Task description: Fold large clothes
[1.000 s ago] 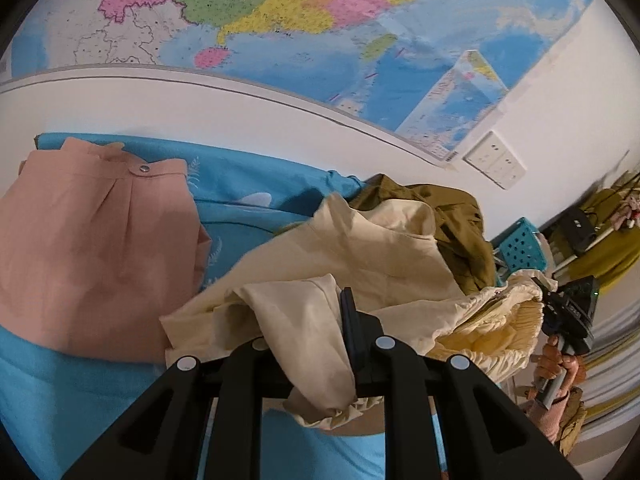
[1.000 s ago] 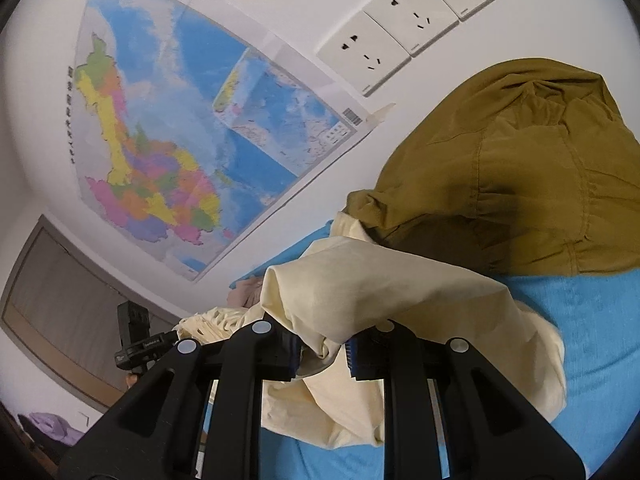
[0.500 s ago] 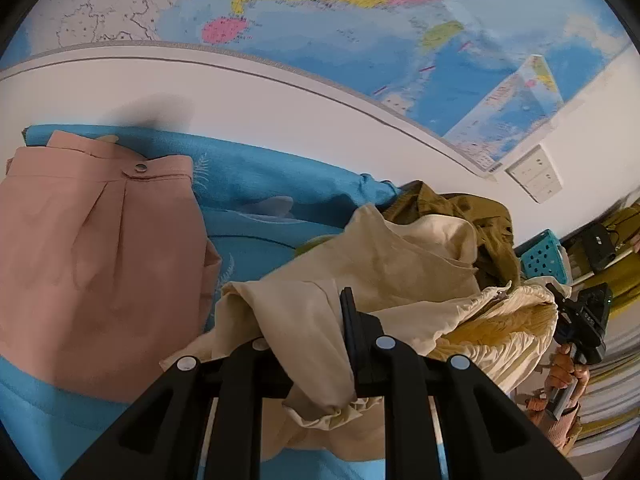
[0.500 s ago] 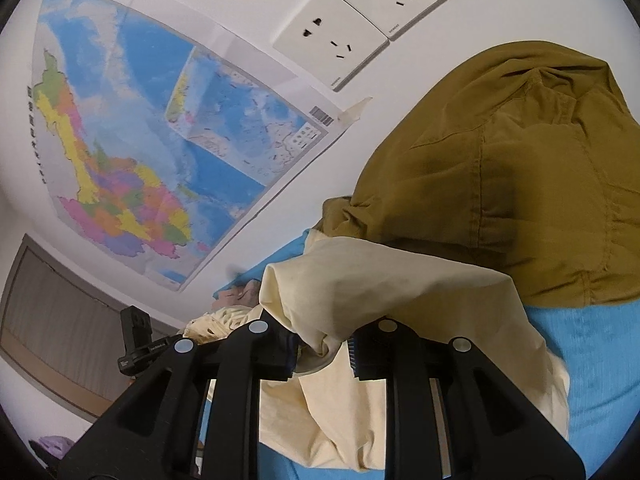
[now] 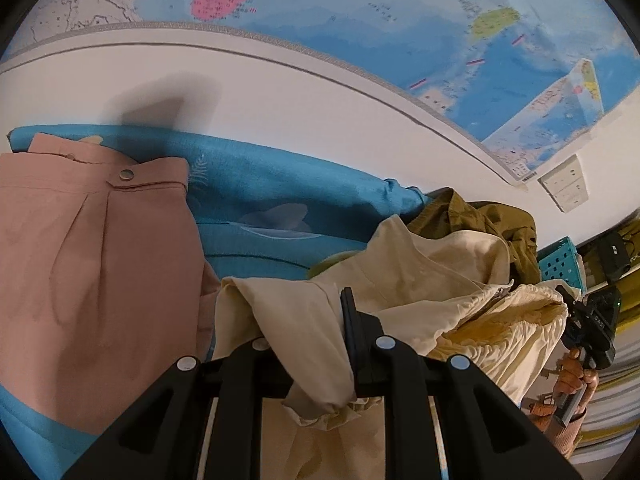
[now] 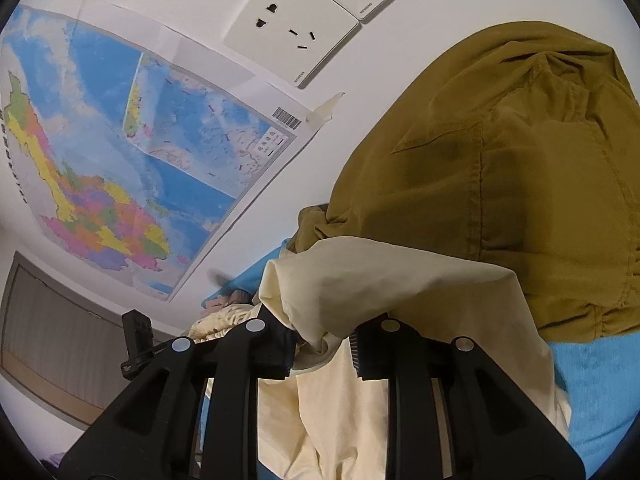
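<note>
A cream garment (image 5: 432, 276) lies bunched on the blue bedcover (image 5: 280, 188). My left gripper (image 5: 308, 332) is shut on a fold of it, and the cloth drapes over its left finger. In the right wrist view the same cream garment (image 6: 380, 280) hangs between the fingers of my right gripper (image 6: 320, 350). Its jaws are opening and a dark gap shows beside the left pad. The left wrist view shows the right gripper (image 5: 592, 320) at the far right, held by a hand (image 5: 572, 376). The left gripper (image 6: 136, 340) appears at the lower left of the right wrist view.
An olive garment (image 6: 500, 184) is heaped against the wall just behind the cream one. Pink folded trousers (image 5: 92, 272) lie to the left on the bedcover. A map (image 5: 360, 20) and wall sockets (image 6: 296, 32) hang on the wall. A teal basket (image 5: 558, 260) stands at the right.
Both grippers have sunk and moved toward the wall, carrying the cream garment. The right gripper's pads have drawn apart a little. The olive garment and the sockets look larger.
</note>
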